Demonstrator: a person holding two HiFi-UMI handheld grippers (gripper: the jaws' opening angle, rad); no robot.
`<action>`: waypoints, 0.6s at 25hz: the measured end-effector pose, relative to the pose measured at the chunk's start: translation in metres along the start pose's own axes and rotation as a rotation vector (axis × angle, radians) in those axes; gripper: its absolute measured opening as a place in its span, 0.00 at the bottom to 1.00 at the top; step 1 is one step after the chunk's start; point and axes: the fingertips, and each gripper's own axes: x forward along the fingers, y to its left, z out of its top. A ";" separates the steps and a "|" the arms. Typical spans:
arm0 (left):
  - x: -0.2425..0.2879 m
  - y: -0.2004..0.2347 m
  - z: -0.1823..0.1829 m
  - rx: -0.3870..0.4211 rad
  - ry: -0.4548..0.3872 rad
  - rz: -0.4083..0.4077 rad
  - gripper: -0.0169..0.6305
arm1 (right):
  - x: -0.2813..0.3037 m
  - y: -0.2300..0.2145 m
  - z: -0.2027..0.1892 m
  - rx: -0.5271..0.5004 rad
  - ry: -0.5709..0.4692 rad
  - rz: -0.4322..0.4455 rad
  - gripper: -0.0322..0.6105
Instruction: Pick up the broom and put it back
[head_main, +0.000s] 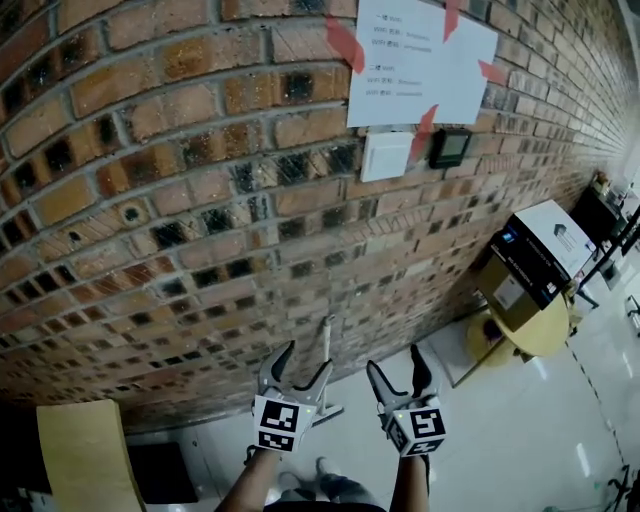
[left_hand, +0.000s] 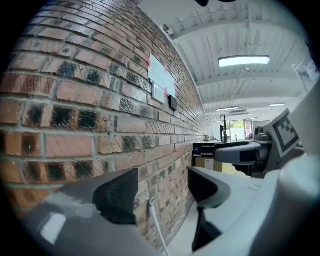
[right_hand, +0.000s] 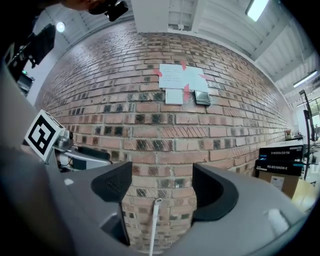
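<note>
A thin white broom handle leans upright against the brick wall; its foot is hidden behind my grippers. My left gripper is open just left of the handle. My right gripper is open just right of it. Both point level at the wall, and neither touches the handle. In the left gripper view the handle shows low between the open jaws of the left gripper, further off. The right gripper view frames the handle the same way, beyond the right gripper. Nothing is held.
A white paper sheet taped with red strips, a white switch plate and a black panel hang on the wall. Stacked boxes sit on a yellow stool at the right. A tan board stands at lower left on the pale floor.
</note>
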 end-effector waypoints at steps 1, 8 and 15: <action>0.004 -0.007 -0.004 -0.002 0.008 -0.017 0.51 | -0.004 -0.005 -0.006 0.004 0.009 -0.011 0.63; 0.036 -0.038 -0.046 -0.024 0.084 -0.096 0.51 | -0.024 -0.037 -0.057 0.044 0.104 -0.070 0.63; 0.051 -0.051 -0.100 -0.049 0.175 -0.123 0.51 | -0.059 -0.067 -0.123 0.038 0.240 -0.122 0.63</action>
